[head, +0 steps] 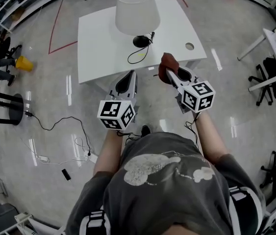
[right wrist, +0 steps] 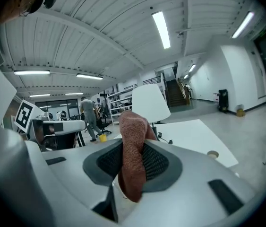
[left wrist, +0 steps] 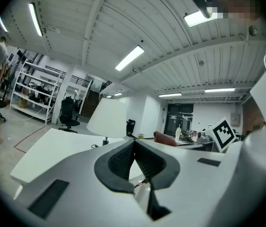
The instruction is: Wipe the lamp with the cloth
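Two grippers point side by side at the near edge of a white table (head: 98, 43); the left gripper (head: 132, 74) has its jaws drawn together with nothing between them, their dark pads meeting at the tip in the left gripper view (left wrist: 133, 144); the right gripper (head: 169, 71) is clamped on a reddish-brown cloth (head: 166, 62), which stands up above the jaws and hangs a little below them in the right gripper view (right wrist: 133, 160). In the head view both tips sit about level with the table's near edge, the cloth just over it, the gripper bodies back over the grey floor (head: 69, 106); the two grippers are apart from each other, with free space between them.

The lamp (head: 137, 10) stands upright toward the middle of the table, its white shade wide above a small dark base (head: 141, 41); it is well clear of every table edge, and clear of both grippers. A black cable (head: 138, 58) loops from the base toward the near edge, lying between the lamp and the grippers. Bare tabletop runs left of the lamp and right of it, where a round hole (head: 190, 46) sits near the right corner.

Open floor surrounds the table on the left and right; an office chair (head: 265, 84) stands well off to the right.
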### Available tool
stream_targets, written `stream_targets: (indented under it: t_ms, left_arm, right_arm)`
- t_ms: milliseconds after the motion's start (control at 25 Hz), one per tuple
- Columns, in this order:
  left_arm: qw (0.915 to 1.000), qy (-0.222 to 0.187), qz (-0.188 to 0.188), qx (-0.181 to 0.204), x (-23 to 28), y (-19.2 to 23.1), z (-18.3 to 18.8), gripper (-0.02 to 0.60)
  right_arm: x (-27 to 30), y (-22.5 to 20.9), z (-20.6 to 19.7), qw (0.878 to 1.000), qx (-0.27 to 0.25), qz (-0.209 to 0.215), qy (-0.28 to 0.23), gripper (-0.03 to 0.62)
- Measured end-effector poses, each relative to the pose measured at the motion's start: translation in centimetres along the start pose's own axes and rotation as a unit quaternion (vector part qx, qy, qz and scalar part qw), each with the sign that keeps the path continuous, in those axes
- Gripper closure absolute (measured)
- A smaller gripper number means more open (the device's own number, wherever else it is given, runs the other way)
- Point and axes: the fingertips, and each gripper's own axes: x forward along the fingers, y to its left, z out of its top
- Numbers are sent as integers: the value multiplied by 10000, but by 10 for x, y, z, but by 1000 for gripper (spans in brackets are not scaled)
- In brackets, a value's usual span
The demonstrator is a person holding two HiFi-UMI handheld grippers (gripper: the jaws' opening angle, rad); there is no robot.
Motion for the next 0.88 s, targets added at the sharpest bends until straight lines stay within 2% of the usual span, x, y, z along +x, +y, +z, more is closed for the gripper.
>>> stream_targets:
  t_ms: [240, 520, 640, 880]
  left_arm:
    - [9997, -48, -228, 38, 29, 17, 7, 574]
    - [9999, -72, -141, 30, 64, 17, 13, 574]
    - [9999, -132, 92, 37, 79, 25, 16, 574]
    - [9964, -224, 819, 27, 118, 30, 17, 574]
  right_arm:
    - [16, -21, 2, 9995, 61, -297, -8, 498]
    - [23, -66, 14, 9992, 156, -376, -31, 498]
    - [42, -88, 24, 9997, 135, -213, -64, 499]
    - [76, -146, 51, 9994, 106, 321, -112, 497]
